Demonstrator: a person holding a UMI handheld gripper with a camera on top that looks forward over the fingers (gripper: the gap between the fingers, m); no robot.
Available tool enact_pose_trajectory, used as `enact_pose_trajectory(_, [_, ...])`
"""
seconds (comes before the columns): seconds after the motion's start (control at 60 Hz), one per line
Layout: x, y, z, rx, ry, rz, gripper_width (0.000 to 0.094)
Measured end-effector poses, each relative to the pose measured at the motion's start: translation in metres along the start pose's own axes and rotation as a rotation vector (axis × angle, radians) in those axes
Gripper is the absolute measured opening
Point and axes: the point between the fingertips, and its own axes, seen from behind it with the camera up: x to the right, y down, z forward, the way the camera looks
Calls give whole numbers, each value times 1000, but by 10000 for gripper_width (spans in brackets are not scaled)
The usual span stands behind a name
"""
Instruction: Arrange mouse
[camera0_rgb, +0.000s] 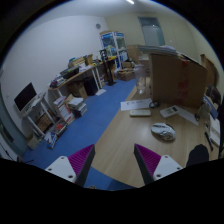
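Note:
A grey mouse (163, 131) lies on the light wooden desk (125, 140), ahead of my gripper (113, 162) and to the right of it. The gripper is high above the desk, well short of the mouse. Its two fingers with purple pads (80, 159) stand wide apart, open, with only bare desk top and blue floor showing between them. Nothing is held.
A white keyboard (181, 115) and papers (136, 104) lie further along the desk. A wooden cabinet (176, 76) rises behind them. Left of the desk is blue floor (85, 120), with cluttered shelves (50, 108) and a metal rack (113, 52) along the wall.

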Motion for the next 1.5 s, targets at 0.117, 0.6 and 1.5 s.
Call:
enact_pose_trajectory(0.117, [-19,-10,27,17,66,23,815])
enact_pose_trajectory(0.6, [76,26,24,-1,500,161,849])
enact_pose_trajectory(1.5, [268,-4,163,88,330,27,857])
